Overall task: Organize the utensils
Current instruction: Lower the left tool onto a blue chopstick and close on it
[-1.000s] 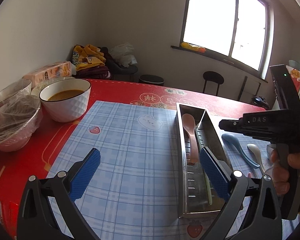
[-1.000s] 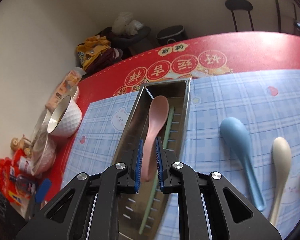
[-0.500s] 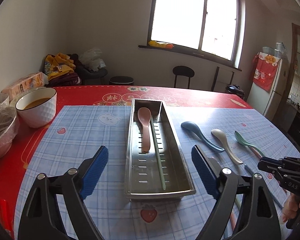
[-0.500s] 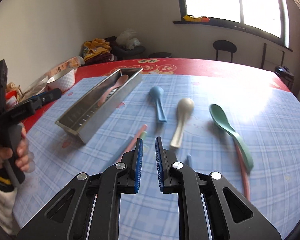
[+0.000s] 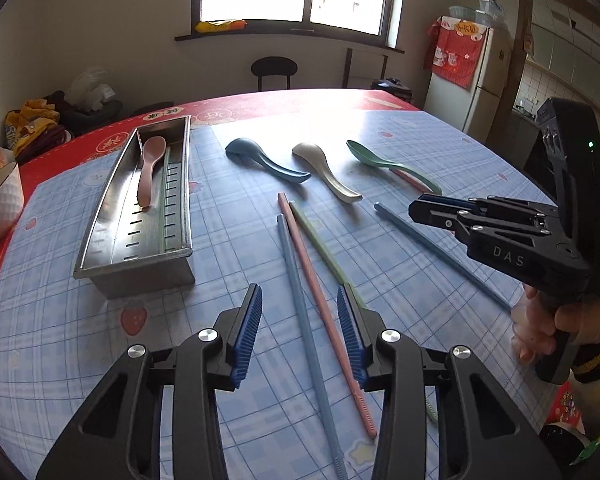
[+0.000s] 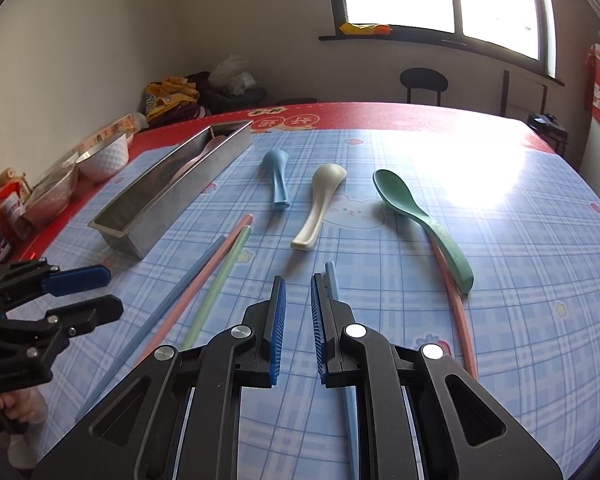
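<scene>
A steel tray (image 5: 100, 216) (image 6: 172, 196) holds a pink spoon (image 5: 150, 172) and a green chopstick (image 5: 165, 208). Blue (image 5: 260, 158) (image 6: 278, 180), cream (image 5: 328, 172) (image 6: 320, 208) and green (image 5: 388, 164) (image 6: 416, 220) spoons lie on the mat. Blue (image 5: 304, 320), pink (image 5: 320, 300) and green (image 5: 320, 244) chopsticks lie in front of my left gripper (image 5: 298, 332), which is open above them. My right gripper (image 6: 298, 324) (image 5: 424, 208) is empty, jaws slightly apart, over another blue chopstick (image 6: 331, 280) (image 5: 440, 254). A pink chopstick (image 6: 456, 300) lies under the green spoon.
A white bowl (image 5: 0, 200) (image 6: 104, 156) and covered bowls (image 6: 56, 188) stand at the table's left edge with snack packets (image 6: 4, 208). The table has a red cloth (image 5: 300, 100) under a blue checked mat (image 5: 60, 320). A stool (image 5: 274, 70) and fridge (image 5: 472, 72) stand beyond.
The right gripper let go of the pink spoon in the tray and pulled back to the near right. The left gripper swung right over the chopsticks and narrowed its opening.
</scene>
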